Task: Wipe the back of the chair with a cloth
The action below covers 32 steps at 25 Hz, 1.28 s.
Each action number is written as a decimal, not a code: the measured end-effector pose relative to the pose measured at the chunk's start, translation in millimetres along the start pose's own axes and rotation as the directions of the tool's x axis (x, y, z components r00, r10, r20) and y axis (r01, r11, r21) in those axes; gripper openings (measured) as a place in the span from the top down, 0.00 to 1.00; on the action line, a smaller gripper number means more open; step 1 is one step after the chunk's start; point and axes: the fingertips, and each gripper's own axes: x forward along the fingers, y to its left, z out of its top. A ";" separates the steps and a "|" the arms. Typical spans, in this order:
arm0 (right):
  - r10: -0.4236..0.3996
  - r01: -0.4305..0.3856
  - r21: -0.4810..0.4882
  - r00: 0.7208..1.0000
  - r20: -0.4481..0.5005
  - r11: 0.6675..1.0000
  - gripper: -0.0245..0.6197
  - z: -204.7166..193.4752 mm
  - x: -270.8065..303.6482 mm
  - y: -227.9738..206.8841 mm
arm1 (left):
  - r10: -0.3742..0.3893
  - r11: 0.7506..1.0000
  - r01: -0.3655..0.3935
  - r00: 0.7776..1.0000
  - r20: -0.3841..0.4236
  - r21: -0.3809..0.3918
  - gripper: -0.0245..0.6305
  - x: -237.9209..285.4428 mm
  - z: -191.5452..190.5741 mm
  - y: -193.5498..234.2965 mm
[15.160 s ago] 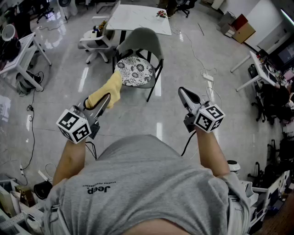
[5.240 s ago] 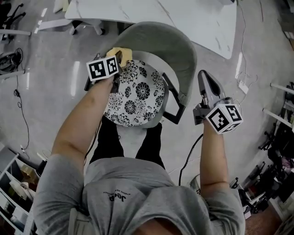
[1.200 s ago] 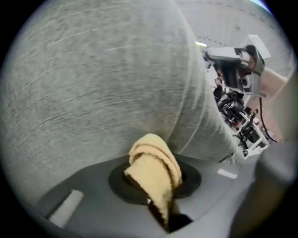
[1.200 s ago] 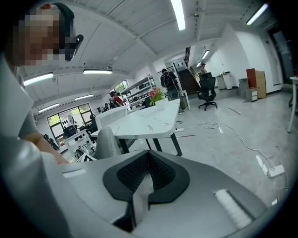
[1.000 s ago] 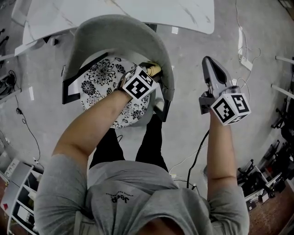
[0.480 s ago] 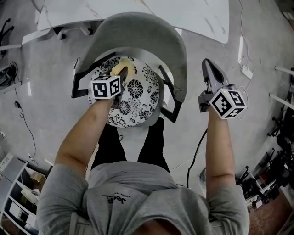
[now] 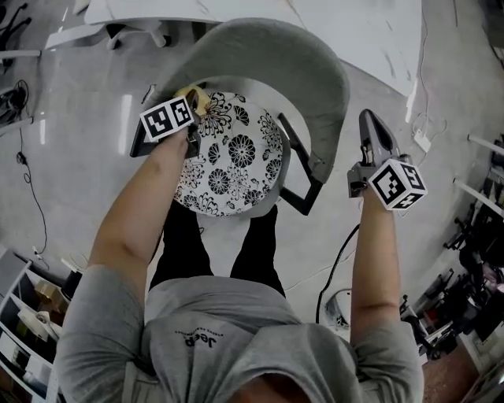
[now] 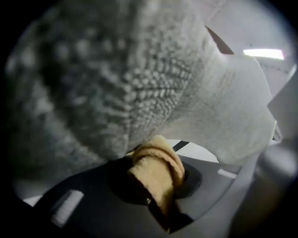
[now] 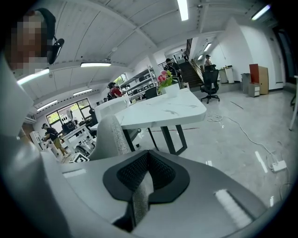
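A grey chair with a curved fabric back (image 7: 291,59) and a black-and-white flowered seat cushion (image 7: 232,157) stands below me. My left gripper (image 7: 191,102) is shut on a yellow cloth (image 7: 195,97) and presses it against the inner left side of the back. In the left gripper view the cloth (image 8: 157,173) bunches between the jaws, right up against the grey woven fabric (image 8: 116,79). My right gripper (image 7: 370,130) is shut and holds nothing, out to the right of the chair, beside its back. Its own view shows the chair back (image 9: 109,137) at the left.
A white marble-look table (image 7: 260,12) stands just behind the chair, seen also as the table (image 9: 163,109) in the right gripper view. Cables and a power strip (image 7: 421,140) lie on the grey floor at right. Shelving (image 7: 24,315) stands at lower left. People stand far off in the office.
My left gripper has swept the cloth from the right inner side of the chair back across to the left side. The right gripper has stayed beside the chair.
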 end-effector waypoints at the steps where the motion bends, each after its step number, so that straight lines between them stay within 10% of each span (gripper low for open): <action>1: -0.002 0.002 -0.001 1.000 0.001 1.000 0.96 -0.2 0.3 -1.4 | -0.003 1.000 0.003 1.000 0.003 0.005 0.78 3.1 3.0 -2.0; 18: -0.062 0.060 0.046 0.997 0.042 0.997 0.96 4.7 -23.9 -74.4 | -0.088 0.946 0.099 0.995 -0.050 0.309 0.78 65.6 8.7 -93.8; 24: -0.074 0.071 0.055 0.995 0.064 0.996 0.96 8.0 -40.4 -95.9 | -0.161 0.868 0.203 0.978 -0.130 0.452 0.78 78.8 -18.0 -161.2; 32: -0.099 0.094 0.063 0.992 0.083 0.994 0.96 7.6 -68.9 -121.9 | -0.228 0.694 0.332 0.943 -0.241 0.639 0.78 86.2 -68.4 -230.6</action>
